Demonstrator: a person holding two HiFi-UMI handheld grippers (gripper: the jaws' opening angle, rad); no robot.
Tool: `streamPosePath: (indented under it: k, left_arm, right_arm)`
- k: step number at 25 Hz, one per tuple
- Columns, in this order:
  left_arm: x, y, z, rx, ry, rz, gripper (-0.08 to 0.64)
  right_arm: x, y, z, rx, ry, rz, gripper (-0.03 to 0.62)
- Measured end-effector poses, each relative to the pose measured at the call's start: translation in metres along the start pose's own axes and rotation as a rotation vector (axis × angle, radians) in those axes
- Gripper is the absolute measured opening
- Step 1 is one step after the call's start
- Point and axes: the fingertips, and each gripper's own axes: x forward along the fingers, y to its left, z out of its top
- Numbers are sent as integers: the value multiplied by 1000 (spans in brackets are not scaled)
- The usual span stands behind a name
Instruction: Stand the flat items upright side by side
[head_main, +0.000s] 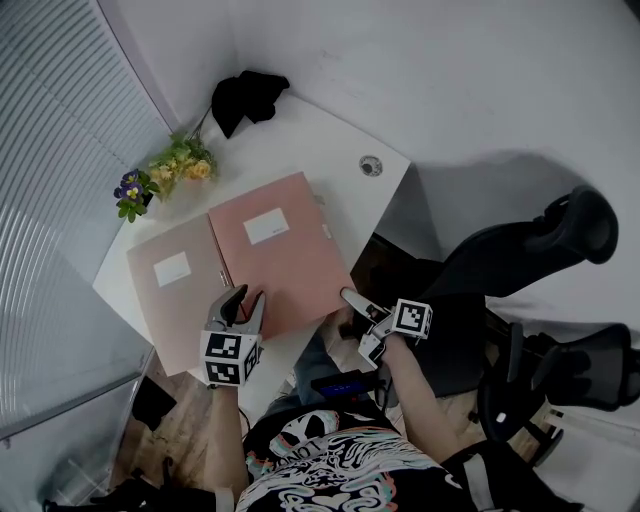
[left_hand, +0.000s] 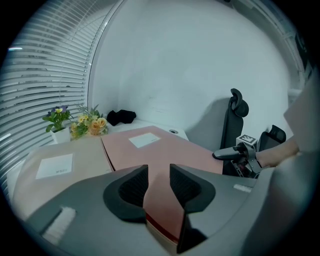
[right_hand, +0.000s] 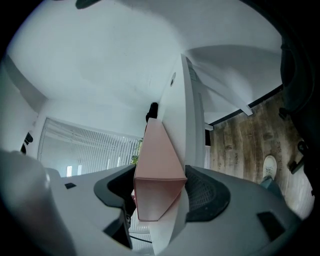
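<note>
Two flat box files lie side by side on the white table (head_main: 340, 150): a beige one (head_main: 175, 275) at left and a pink one (head_main: 280, 250) at right, each with a white label. My left gripper (head_main: 245, 298) sits over the pink file's near edge. Its jaws stand partly apart, and the pink cover (left_hand: 150, 155) shows through the gap (left_hand: 159, 175). Whether the tips touch the cover I cannot tell. My right gripper (head_main: 352, 312) is rolled on its side at the file's near right corner. In the right gripper view its jaws (right_hand: 157, 185) are shut across the thick pink end (right_hand: 155, 190).
A pot of purple flowers (head_main: 132, 192) and yellow flowers (head_main: 185, 165) stand at the table's far left beside window blinds (head_main: 50, 150). A black cloth (head_main: 245, 95) lies in the far corner. A cable grommet (head_main: 371, 165) sits near the right edge. Black office chairs (head_main: 520, 250) stand to the right.
</note>
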Motion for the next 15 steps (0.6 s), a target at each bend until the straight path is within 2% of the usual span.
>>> streamPosePath:
  k: [9,15]
  left_arm:
    - [-8,-3,7,0,-18,11,135]
    - [-11,-8,12,-25,-34,4,135]
  right_arm:
    - [-5,24,8,-63,-21,-59,308]
    - [-8,42,14,-142,-32,-102,307]
